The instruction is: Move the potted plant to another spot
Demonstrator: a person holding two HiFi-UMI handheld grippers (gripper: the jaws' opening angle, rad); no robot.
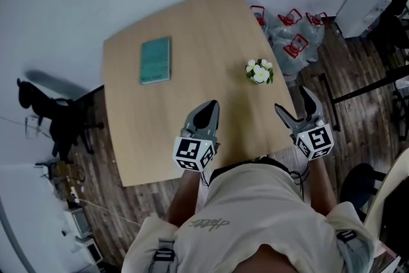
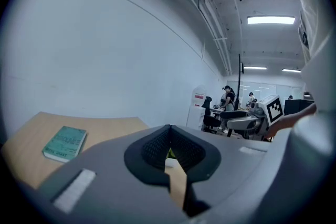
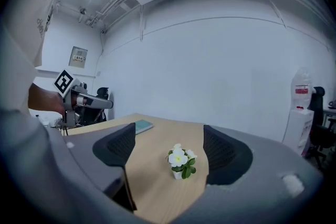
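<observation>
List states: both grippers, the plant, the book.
Left gripper: shut, empty.
Right gripper: open, empty, aimed at the plant.
Small white-flowered potted plant: upright on light wooden table, untouched.
Teal rectangular book: closed, flat on table.

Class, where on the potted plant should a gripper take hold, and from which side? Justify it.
Probably best to grip the potted plant by its small white pot, below the leaves, coming level from the near side with the open right gripper. It stands upright, flowers spread over the pot, and that gripper faces it.

small white-flowered potted plant point(image 1: 259, 72), upright on table point(image 1: 192, 35)
</observation>
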